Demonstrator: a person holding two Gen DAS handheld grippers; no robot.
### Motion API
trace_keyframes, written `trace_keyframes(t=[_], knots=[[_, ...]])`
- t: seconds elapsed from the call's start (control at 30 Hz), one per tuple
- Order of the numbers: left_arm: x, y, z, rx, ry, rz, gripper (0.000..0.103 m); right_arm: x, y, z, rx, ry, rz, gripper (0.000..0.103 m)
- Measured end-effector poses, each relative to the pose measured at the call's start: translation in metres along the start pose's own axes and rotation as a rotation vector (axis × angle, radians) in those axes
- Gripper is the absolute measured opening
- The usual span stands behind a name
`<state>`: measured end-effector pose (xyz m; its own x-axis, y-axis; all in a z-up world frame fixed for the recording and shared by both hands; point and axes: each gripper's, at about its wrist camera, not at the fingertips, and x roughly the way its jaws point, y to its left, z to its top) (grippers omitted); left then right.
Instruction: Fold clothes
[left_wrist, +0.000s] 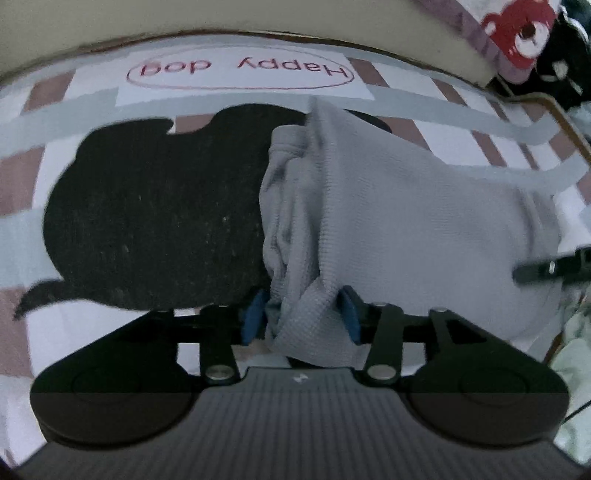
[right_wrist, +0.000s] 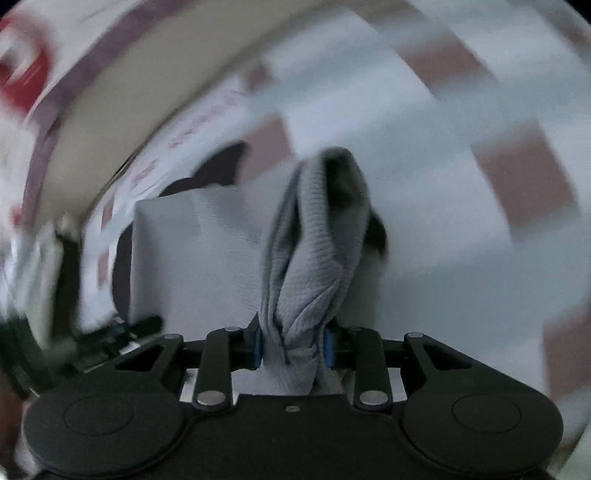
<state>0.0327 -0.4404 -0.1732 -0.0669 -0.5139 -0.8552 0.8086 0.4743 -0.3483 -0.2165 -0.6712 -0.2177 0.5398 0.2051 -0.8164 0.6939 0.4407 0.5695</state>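
A grey knit garment (left_wrist: 406, 221) is lifted off a bed sheet (left_wrist: 92, 332) with pink and grey checks. In the left wrist view, my left gripper (left_wrist: 302, 316) has a bunched fold of the cloth filling the gap between its blue pads (left_wrist: 255, 317). A black finger of my right gripper (left_wrist: 546, 267) shows at the garment's right edge. In the blurred right wrist view, my right gripper (right_wrist: 294, 345) is shut on another bunched edge of the grey garment (right_wrist: 314, 258), and the cloth stretches left toward my left gripper (right_wrist: 110, 332).
The sheet carries a large black dog print (left_wrist: 159, 214) and an upside-down "Happy dog" label (left_wrist: 240, 72). A pillow with a red bear print (left_wrist: 517, 33) lies at the far right, with pale green cloth (left_wrist: 576, 369) at the right edge. A beige board (left_wrist: 221, 14) borders the bed.
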Motion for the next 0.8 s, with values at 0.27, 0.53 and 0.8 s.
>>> trace_keyframes(t=[0.27, 0.53, 0.8], knots=[[0.012, 0.003, 0.003, -0.061, -0.017, -0.082, 0.081, 0.002, -0.014, -0.001, -0.002, -0.005, 0.040, 0.060], [0.023, -0.025, 0.018, 0.096, -0.155, 0.021, 0.034, 0.011, -0.023, -0.008, -0.030, -0.055, 0.069, 0.079], [-0.006, -0.068, 0.012, 0.313, -0.244, 0.139, 0.019, 0.011, 0.013, -0.001, -0.320, -0.103, 0.090, 0.039]])
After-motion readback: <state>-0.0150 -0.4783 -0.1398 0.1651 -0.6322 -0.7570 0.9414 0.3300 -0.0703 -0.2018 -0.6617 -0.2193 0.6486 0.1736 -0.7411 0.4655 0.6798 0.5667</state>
